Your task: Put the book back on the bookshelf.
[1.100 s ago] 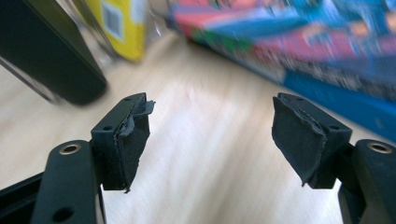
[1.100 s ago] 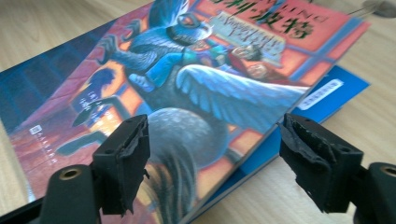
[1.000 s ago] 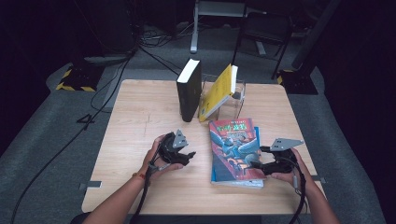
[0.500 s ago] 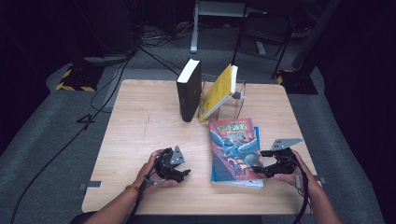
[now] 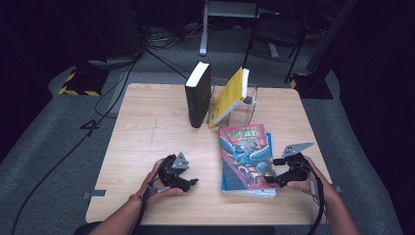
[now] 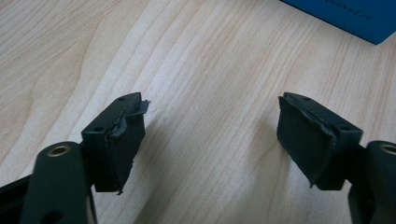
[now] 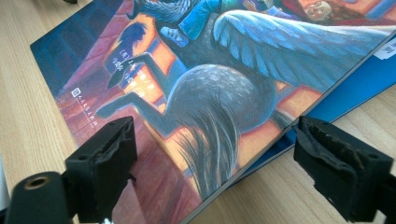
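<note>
Illustrated book (image 5: 246, 152) lies flat, cover up, on the right half of the tabletop (image 5: 147, 127), stacked on a blue book (image 5: 270, 147) whose edge sticks out along its right side. Right gripper (image 5: 274, 175) sits low at the illustrated book's near right corner, held in the person's right hand (image 5: 306, 178). In the right gripper view its jaws have just been opening and stand wide: one pad (image 7: 109, 154) hovers over the cover, the other (image 7: 336, 158) is off the edge above the bare wood, so the corner of the illustrated book (image 7: 196, 93) lies between them with neither pad pressing on it. The blue book (image 7: 355, 88) shows under that corner. Left gripper (image 5: 188, 182) is on the left half of the tabletop, well apart from the books, held in the left hand (image 5: 156, 183) and close to the wood. Left gripper view: jaws have just been opening, spread wide, nothing between them but wood grain (image 6: 210, 93); pad (image 6: 123, 135) and the opposite pad (image 6: 310, 135) both free, a blue corner (image 6: 345, 14) at the top right of that view. Behind, at the far middle of the tabletop, a black book (image 5: 197, 93) stands upright and a yellow book (image 5: 229, 95) leans tilted just beside it in a clear stand (image 5: 247, 105).
</note>
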`<state>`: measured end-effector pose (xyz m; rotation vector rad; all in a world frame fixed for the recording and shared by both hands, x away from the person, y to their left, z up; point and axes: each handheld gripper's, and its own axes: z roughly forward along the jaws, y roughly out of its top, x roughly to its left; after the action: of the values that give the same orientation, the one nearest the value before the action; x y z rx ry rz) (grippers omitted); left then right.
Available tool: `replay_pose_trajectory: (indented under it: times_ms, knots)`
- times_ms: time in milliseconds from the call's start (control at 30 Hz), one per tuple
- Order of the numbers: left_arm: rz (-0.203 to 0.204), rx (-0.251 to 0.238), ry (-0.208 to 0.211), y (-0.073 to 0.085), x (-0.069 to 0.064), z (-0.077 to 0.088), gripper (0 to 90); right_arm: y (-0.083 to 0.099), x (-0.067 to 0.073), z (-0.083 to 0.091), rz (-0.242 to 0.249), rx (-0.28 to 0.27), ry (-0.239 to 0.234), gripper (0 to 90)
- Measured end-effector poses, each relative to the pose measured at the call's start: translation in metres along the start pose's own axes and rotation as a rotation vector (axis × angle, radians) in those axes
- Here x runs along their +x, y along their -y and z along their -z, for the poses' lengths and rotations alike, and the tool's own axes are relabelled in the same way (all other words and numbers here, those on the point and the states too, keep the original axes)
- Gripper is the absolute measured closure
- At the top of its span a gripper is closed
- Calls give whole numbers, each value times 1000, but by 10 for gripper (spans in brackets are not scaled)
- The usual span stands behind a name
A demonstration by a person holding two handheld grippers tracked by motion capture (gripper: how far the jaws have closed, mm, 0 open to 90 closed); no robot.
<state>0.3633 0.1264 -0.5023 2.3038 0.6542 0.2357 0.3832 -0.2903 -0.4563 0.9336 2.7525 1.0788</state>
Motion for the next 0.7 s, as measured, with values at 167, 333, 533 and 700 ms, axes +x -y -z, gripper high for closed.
replay_pose_trajectory:
  times_ms: [167,333,533,700]
  knots:
    - [7,-9,-8,-1,-1,-3,194,-4,2,-2,21,9,23,108]
    - [1,-5,-4,-4,1,-6,173,-6,6,1,61,-7,51,153]
    - [-3,-4,0,-5,2,-7,170,-8,10,4,95,-11,86,191]
    - [-5,-5,1,-5,2,-7,170,-11,15,7,136,-25,119,232]
